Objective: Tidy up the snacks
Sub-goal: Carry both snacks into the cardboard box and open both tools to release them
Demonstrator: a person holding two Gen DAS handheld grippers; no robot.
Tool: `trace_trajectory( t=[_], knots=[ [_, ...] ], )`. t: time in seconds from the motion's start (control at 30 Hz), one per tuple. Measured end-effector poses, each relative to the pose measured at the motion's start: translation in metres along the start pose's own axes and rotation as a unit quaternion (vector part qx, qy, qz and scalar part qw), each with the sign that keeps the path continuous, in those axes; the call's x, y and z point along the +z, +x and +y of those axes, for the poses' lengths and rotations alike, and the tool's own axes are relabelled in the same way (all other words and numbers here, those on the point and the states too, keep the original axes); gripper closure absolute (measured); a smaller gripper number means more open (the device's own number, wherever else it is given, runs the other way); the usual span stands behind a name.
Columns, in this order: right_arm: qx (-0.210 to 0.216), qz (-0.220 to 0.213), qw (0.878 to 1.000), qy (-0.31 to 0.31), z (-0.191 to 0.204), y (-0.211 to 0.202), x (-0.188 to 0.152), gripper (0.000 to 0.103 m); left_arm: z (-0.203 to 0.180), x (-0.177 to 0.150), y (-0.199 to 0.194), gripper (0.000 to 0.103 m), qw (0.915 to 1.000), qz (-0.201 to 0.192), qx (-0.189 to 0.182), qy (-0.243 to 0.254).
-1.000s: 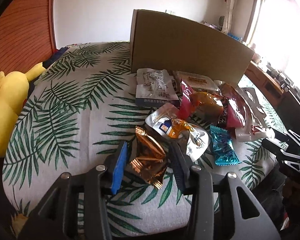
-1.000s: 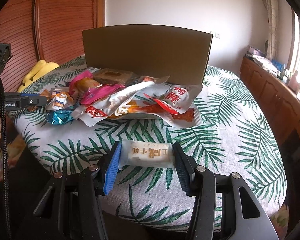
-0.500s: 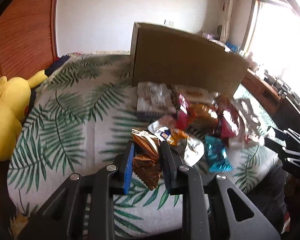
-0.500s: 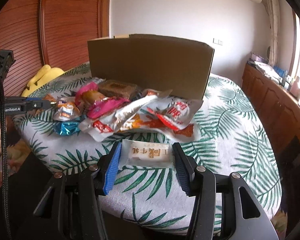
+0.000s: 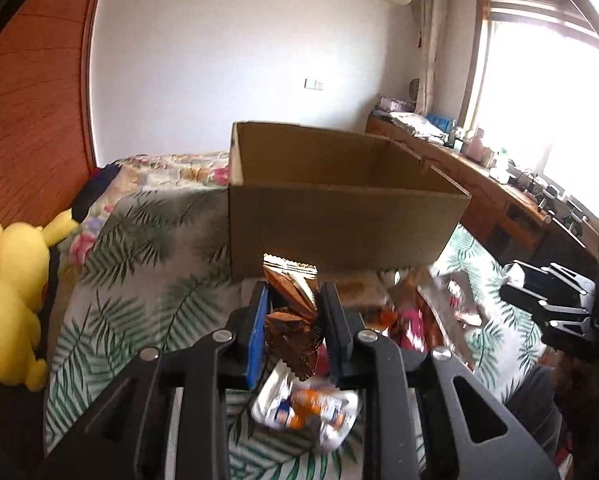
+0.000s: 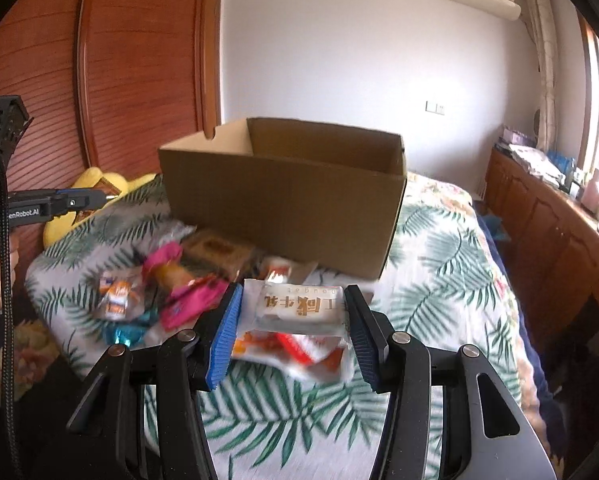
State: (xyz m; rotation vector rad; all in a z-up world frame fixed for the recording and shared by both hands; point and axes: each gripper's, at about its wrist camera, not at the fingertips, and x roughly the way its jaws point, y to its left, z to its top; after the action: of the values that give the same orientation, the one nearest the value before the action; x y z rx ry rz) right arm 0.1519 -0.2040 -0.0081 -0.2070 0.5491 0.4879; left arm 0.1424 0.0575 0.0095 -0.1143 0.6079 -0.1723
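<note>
Here, left gripper (image 5: 294, 330) jaws clamping copper wrapper (image 5: 292, 320), right gripper (image 6: 293, 330) jaws clamping "nougat" packet (image 6: 299, 307)

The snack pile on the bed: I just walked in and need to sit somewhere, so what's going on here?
A person is sorting snacks with two handheld grippers. The left gripper is shut on a copper foil packet; the right gripper clamps a white nougat packet. Both are held above the snack pile, in front of the open cardboard box on the leaf-print bedspread.
</note>
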Motion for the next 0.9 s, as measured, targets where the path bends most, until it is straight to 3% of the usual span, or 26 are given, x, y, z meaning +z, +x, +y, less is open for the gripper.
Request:
trace_trajectory(
  t=[0.57, 0.9],
  knots=[
    [-0.001, -0.032, 0.999, -0.01, -0.018, 0.049, 0.074, 0.051, -0.017, 0.081, 0.051, 0.08, 0.9973, -0.045, -0.048, 0.032],
    [0.005, -0.038, 0.999, -0.008, -0.023, 0.083, 0.102, 0.05, -0.007, 0.101, 0.099, 0.079, 0.9978, -0.034, -0.051, 0.027]
  ],
)
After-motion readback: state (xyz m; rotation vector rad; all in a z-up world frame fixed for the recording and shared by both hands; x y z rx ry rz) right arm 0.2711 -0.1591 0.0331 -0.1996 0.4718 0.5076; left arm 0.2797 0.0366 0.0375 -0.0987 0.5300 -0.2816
